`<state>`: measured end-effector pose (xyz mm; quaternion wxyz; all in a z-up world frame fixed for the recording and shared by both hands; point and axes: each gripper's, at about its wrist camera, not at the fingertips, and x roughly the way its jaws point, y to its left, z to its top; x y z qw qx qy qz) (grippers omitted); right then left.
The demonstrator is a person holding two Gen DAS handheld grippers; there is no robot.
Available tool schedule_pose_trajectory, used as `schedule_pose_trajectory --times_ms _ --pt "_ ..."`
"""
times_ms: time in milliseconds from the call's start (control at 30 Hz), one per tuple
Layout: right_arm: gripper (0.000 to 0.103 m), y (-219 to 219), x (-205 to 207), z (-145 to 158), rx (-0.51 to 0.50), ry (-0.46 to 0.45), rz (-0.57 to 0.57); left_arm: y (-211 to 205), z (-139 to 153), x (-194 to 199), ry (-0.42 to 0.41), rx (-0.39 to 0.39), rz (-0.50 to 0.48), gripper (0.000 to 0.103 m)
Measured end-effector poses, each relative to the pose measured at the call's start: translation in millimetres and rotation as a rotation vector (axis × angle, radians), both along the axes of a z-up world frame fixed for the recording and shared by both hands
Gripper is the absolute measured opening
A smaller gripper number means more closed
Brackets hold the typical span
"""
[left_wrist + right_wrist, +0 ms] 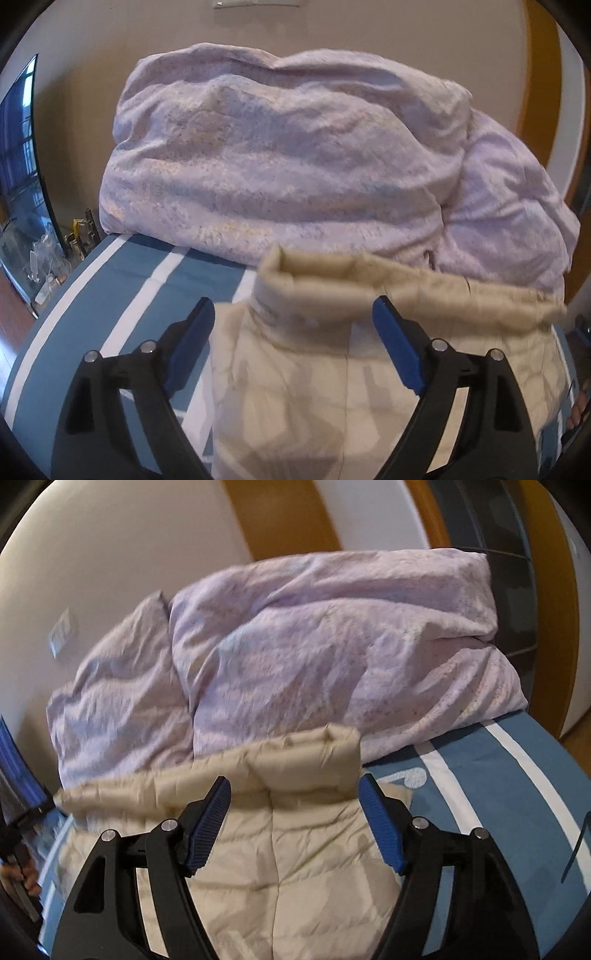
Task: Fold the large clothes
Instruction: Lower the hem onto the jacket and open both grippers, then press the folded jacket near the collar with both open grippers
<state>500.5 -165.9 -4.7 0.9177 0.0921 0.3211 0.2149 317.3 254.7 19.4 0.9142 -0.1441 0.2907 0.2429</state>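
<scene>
Your left gripper (pixel 293 345) is spread wide and grips nothing. Its two blue pads (pixel 192 345) stand apart on either side of a beige quilted jacket (pixel 317 373), which lies flat directly beneath and ahead of the fingers on a bed sheet (pixel 122 295) of blue with white stripes. The jacket's padded collar (pixel 332 280) sits just past the fingertips, standing up in a soft roll. Whether the pads touch the cloth cannot be told.

Your right gripper (pixel 295 823) is also released, its jaws wide and holding nothing. The same beige jacket (pixel 280 878) spreads under it, with a vertical seam running between the fingers. The collar (pixel 314 760) rises just beyond the tips, closer to the right finger. The striped sheet (pixel 491 786) shows to the right of this gripper.

Beyond the jacket, in front of both grippers, a heaped pale lilac duvet (pixel 280 158) fills the far part of the bed and touches the collar's far side. Behind it is a plain cream wall (pixel 92 48). Far to the left of your left gripper, beyond the edge of the bed, small bottles and jars (pixel 48 258) stand low against a dark panel.
</scene>
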Motion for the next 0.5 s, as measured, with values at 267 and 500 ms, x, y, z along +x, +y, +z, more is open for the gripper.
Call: schedule_pose_trajectory --times_ms 267,500 --pt "0.073 33.6 10.0 -18.1 -0.132 0.053 0.026 -18.1 -26.6 19.2 0.083 0.021 -0.038 0.087" --pt "0.073 56.5 37.6 -42.6 -0.257 0.099 -0.035 -16.8 -54.2 49.6 0.157 0.073 -0.011 0.087"
